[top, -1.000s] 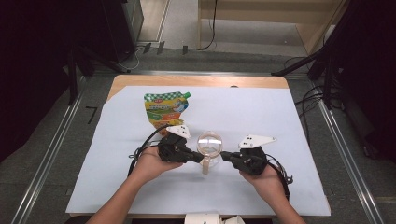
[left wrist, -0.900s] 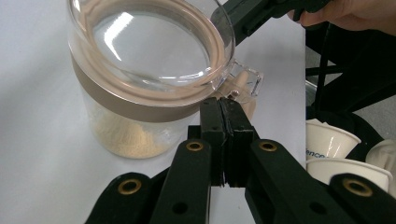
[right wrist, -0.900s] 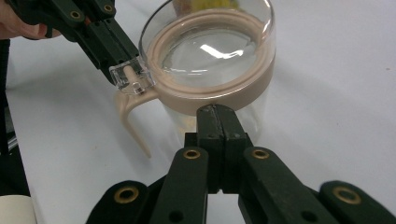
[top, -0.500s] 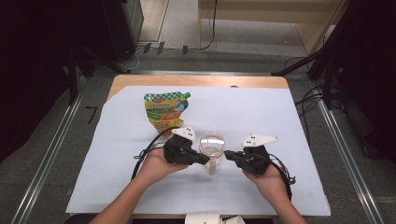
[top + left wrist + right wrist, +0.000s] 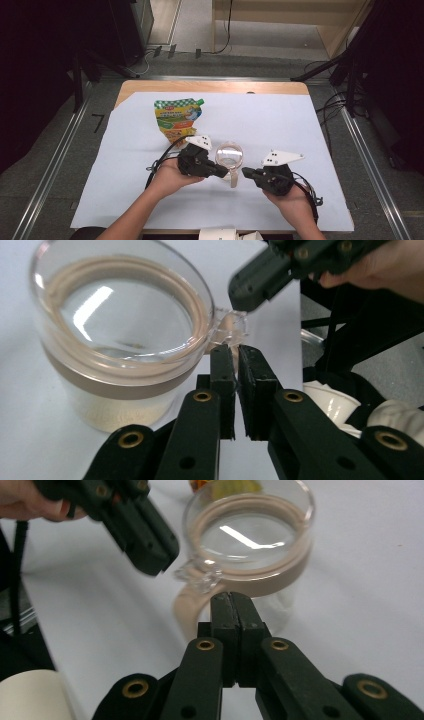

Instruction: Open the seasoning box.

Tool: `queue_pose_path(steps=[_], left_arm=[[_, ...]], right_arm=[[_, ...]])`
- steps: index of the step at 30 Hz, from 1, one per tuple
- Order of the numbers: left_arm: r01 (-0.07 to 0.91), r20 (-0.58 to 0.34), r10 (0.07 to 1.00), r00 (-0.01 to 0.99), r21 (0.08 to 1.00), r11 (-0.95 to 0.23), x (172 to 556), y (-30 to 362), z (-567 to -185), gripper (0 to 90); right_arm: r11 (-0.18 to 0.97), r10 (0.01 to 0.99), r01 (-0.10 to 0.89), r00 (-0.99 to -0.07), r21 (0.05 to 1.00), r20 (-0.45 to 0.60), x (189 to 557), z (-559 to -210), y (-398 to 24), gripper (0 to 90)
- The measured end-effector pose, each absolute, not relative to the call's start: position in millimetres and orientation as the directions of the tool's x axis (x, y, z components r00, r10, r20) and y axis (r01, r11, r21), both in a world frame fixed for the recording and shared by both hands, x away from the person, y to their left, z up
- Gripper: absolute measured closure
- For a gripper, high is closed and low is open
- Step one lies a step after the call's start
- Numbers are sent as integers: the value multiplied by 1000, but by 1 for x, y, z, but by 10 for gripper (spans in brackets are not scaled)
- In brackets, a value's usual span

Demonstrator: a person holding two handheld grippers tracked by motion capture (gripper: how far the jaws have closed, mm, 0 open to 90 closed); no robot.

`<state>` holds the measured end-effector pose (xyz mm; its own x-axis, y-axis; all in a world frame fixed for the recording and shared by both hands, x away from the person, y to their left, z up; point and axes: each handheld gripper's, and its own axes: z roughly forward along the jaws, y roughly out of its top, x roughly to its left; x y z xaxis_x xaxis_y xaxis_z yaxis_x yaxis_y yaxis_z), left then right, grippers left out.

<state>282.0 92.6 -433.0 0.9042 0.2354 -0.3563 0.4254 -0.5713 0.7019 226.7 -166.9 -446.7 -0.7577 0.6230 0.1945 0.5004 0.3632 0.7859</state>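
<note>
A clear glass jar [image 5: 229, 156] with a beige-ringed lid stands on the white sheet between both hands. A clear tab [image 5: 230, 327] juts from the lid, and a beige strap [image 5: 185, 610] hangs below it. My left gripper [image 5: 226, 174] points at the jar from the left. Its tips [image 5: 236, 347] lie just short of the tab; the jaws have just been opening to a narrow slit with nothing between them. My right gripper [image 5: 245, 172] faces the jar from the right, shut and empty [image 5: 231, 596], just below the tab.
A green and yellow spout pouch [image 5: 177, 119] lies flat behind the jar. The white sheet [image 5: 300, 125] covers most of the wooden table [image 5: 210, 86]. A white object [image 5: 217, 234] sits at the near edge. Cables trail from both grippers.
The left hand has edged slightly right toward the jar. The right hand and the jar have kept still.
</note>
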Motion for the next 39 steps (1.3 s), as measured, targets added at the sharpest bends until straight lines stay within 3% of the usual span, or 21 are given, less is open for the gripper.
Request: queue_pose_path(steps=[5,10,20,39], left_arm=[[420,-347,237,907,724,-548,283,103,-420,822],[458,-361,282,889,701,-546,290,115,-418,695],[469,-377,279,883,712,-523,295,120,-419,469],[480,-361,320,876,718,-504,301,129,-419,412]], right_arm=[[376,591,491,-780,786,204,214,-448,-161,900],[391,554,498,-799,774,233,210,-452,-149,900],[419,555,528,-793,738,253,212,-467,-133,900],[451,557,523,-798,723,230,215,-470,-131,900]])
